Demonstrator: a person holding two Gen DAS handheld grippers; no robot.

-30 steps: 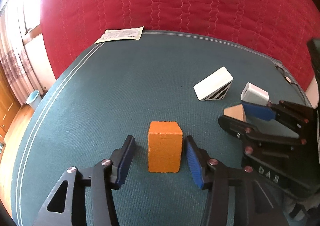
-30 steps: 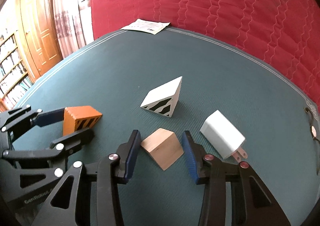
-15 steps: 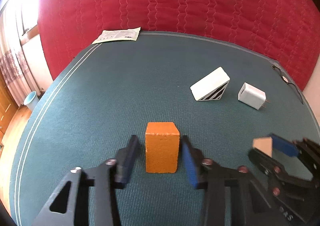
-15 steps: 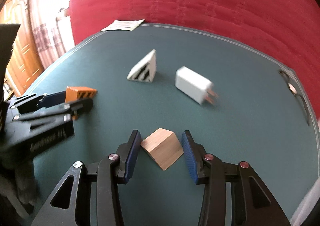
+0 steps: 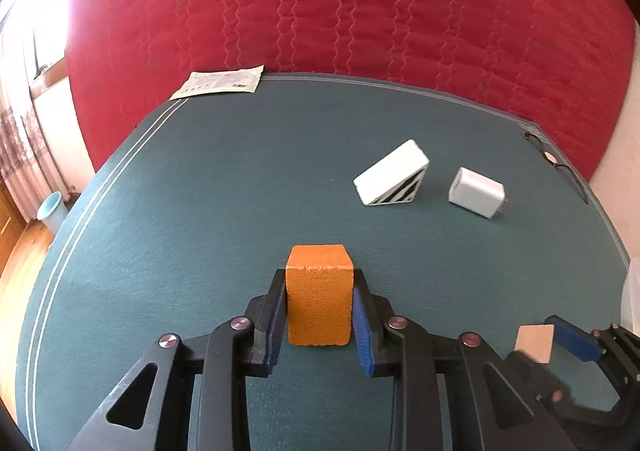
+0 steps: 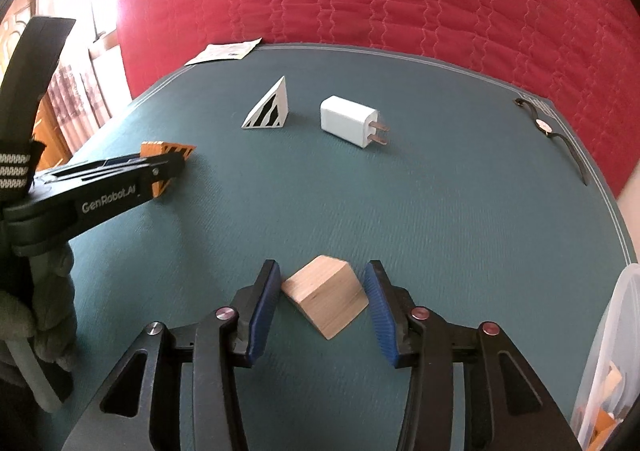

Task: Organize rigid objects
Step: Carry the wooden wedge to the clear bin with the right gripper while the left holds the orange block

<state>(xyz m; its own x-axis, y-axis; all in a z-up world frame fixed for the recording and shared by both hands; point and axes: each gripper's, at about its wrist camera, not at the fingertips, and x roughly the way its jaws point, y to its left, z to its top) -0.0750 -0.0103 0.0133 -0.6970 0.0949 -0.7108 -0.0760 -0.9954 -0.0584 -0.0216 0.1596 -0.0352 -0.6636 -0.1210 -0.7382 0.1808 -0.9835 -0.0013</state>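
Note:
My left gripper (image 5: 320, 309) is shut on an orange block (image 5: 320, 295) standing on the green mat; the block also shows in the right wrist view (image 6: 166, 155) between the left gripper's fingers (image 6: 120, 179). My right gripper (image 6: 325, 301) is shut on a plain wooden block (image 6: 326, 301) and holds it above the mat; the wooden block also shows at the lower right of the left wrist view (image 5: 534, 343). A white wedge with black stripes (image 5: 394, 175) (image 6: 268, 107) and a white plug charger (image 5: 476, 193) (image 6: 350, 127) lie farther back.
A clear plastic bin (image 6: 608, 363) with pieces inside sits at the right edge. A wristwatch (image 6: 550, 131) lies at the mat's far right. A paper packet (image 5: 220, 81) lies at the far left corner. A red quilted wall rises behind the table.
My left gripper has closed onto the orange block. My right gripper has carried the wooden block back and to the right, away from the wedge and charger, toward the plastic bin.

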